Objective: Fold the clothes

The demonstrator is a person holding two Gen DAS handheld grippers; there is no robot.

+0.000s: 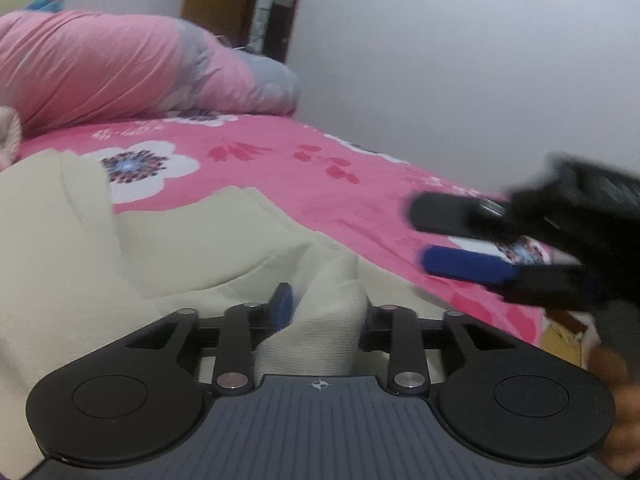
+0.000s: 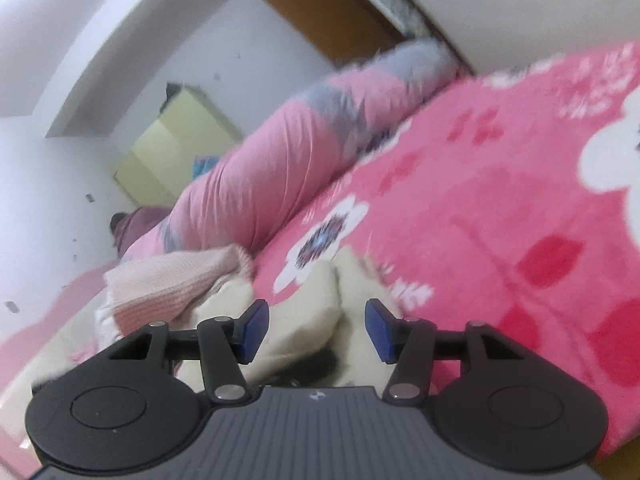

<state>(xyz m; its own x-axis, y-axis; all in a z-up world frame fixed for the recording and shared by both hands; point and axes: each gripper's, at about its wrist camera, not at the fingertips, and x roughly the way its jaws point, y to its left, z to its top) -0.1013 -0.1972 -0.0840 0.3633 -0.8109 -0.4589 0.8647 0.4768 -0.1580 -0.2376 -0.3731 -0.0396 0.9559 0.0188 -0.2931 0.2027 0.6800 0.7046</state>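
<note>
The cream garment (image 1: 168,248) lies crumpled on the pink bed (image 1: 320,184), near its front edge. A raised fold stands between the left tongs (image 1: 320,312), which look partly parted and may drop it. The right tongs (image 2: 316,328) gape empty over another fold; closing carelessly could bunch layers.

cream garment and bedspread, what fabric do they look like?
Cream garment: looks like a fine knit or fleece, matte, with faint ribbed texture; soft thick folds. Bedspread: seems plush fleece, slightly fuzzy sheen, printed flowers. Blur leaves both uncertain.
</note>
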